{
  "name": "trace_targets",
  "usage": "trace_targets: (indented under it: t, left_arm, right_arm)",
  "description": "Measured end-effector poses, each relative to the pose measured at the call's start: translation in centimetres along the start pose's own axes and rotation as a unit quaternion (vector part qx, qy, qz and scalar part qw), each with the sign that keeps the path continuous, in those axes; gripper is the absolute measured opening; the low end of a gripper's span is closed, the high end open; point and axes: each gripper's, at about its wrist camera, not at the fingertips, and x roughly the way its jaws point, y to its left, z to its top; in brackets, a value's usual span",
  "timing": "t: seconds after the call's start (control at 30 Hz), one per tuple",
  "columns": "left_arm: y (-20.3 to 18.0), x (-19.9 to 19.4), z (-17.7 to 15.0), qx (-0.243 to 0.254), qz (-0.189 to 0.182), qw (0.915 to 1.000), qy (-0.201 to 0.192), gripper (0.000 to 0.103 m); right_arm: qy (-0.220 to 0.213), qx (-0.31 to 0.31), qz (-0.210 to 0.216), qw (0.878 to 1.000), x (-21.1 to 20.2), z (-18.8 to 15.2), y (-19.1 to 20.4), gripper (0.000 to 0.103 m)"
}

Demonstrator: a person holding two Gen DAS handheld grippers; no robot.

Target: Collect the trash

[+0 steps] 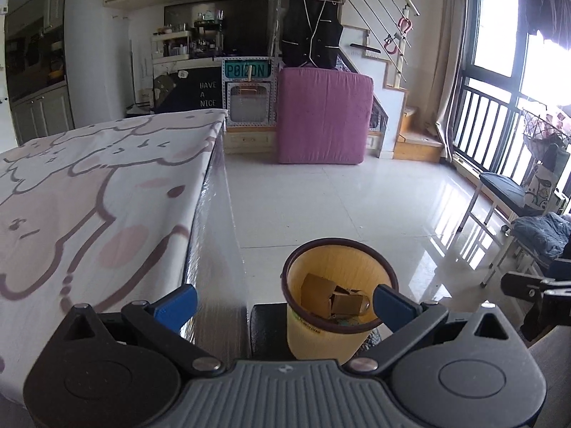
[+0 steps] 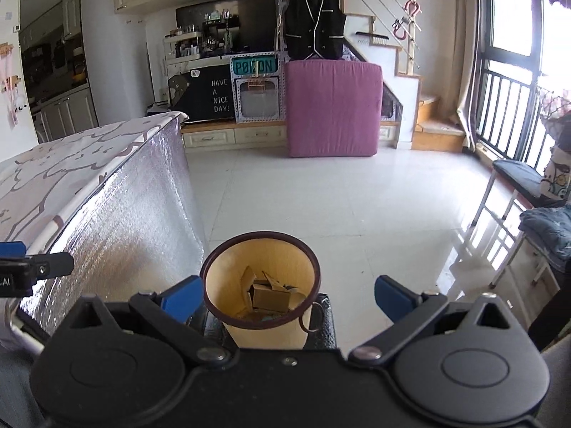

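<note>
On the left, a table under a cartoon-print cloth runs back into the room, its side faced with silvery padding; nothing that looks like trash shows on the part of its top in view. Beside its near corner the left gripper hangs with its blue fingers spread wide and holding nothing. Just right of the table's edge stands the yellow bin, dark-rimmed, resting on a dark block on the floor; crumpled cardboard pieces lie inside it. The right-wrist view looks almost straight down into the same bin, where the right gripper is likewise wide open and empty, its left finger just beside the bin's rim. Farther right, pale tiled floor stretches to a pink upright cushion, a staircase and a bright balcony window.

With cardboard already in the bin and both grippers bare, the work appears to stand between drops: one piece binned, the next not yet picked. The next move calls for finding whatever scrap remains, which neither view shows, then swinging an open gripper over it and closing squarely before carrying it back above the rim.
</note>
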Motion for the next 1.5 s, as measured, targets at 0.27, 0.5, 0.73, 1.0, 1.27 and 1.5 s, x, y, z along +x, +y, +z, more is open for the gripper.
trace_targets:
  t: [0.27, 0.5, 0.73, 1.0, 1.27, 1.5]
  left_arm:
    - [0.4, -1.1, -2.4, 0.0, 0.016, 0.9998, -0.011, 0.103]
    - [0.5, -1.3, -4.1, 0.002, 0.028, 0.9994, -0.019, 0.103]
    - [0.7, -1.8, -5.2, 0.0, 0.029, 0.9992, -0.027, 0.103]
    - [1.0, -2.0, -5.5, -0.004, 0.029, 0.999, -0.034, 0.103]
    - [0.9, -2.1, -5.5, -0.006, 0.029, 0.999, -0.034, 0.103]
    - [0.9, -2.2, -5.5, -0.006, 0.029, 0.999, -0.034, 0.103]
  right_arm:
    - [-0.027, -0.021, -0.022, 0.999, -2.0, -2.5, 1.3, 0.103]
    - [-0.036, -0.014, -0.026, 0.999, -2.4, -4.1, 1.9, 0.103]
    - [-0.056, -0.024, -0.037, 0.997, -2.9, -5.1, 2.3, 0.103]
    - [-0.054, 0.013, -0.033, 0.998, -3.1, -5.9, 1.0, 0.103]
    - [-0.053, 0.016, -0.032, 0.998, -3.1, -6.3, 0.8, 0.103]
    - [-0.055, 0.011, -0.035, 0.998, -3.2, -6.4, 0.9, 0.103]
